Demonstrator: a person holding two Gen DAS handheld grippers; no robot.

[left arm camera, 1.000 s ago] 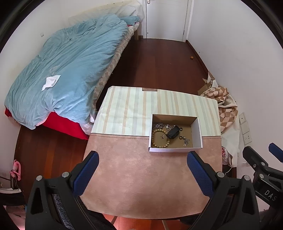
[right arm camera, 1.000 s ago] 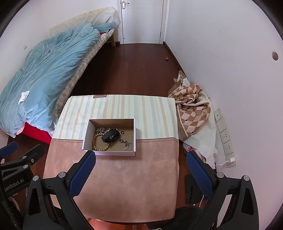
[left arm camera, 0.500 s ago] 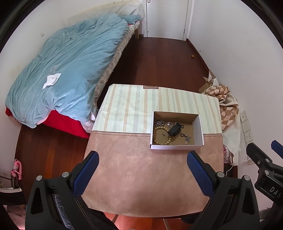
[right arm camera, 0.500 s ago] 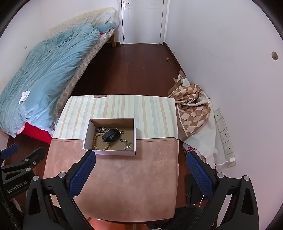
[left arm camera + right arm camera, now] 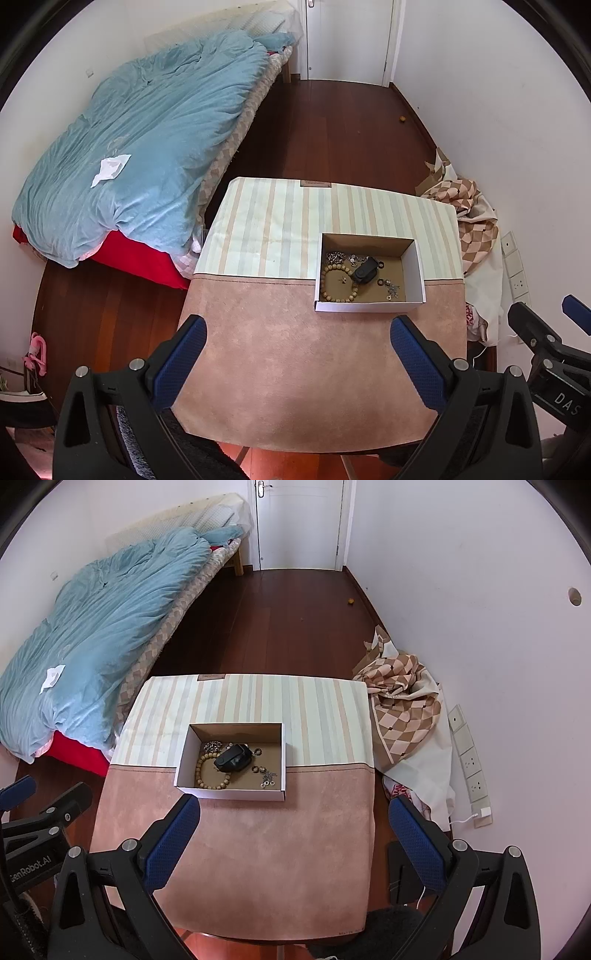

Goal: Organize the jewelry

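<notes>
An open cardboard box (image 5: pixel 415 258) (image 5: pixel 282 753) sits on a table with a pink and striped cloth (image 5: pixel 280 343) (image 5: pixel 258 834). Inside lie a wooden bead bracelet (image 5: pixel 338 282) (image 5: pixel 207 771), a black pouch-like item (image 5: pixel 365 272) (image 5: pixel 232 758), silver chains (image 5: pixel 334 256) (image 5: pixel 212 745) and small rings (image 5: pixel 391 288) (image 5: pixel 266 777). My left gripper (image 5: pixel 295 358) is open and empty, held high above the table's near edge. My right gripper (image 5: pixel 291 834) is also open and empty, above the near edge. Each gripper shows at the side of the other's view.
A bed with a blue duvet (image 5: pixel 140 147) (image 5: pixel 92 635) stands to the left. A checked cloth pile (image 5: pixel 469 218) (image 5: pixel 402 701) lies by the right wall. Dark wood floor leads to a white door (image 5: pixel 299 520).
Both grippers have shifted slightly; in the left wrist view the table and box have slid a little right and down. Both stay open and empty.
</notes>
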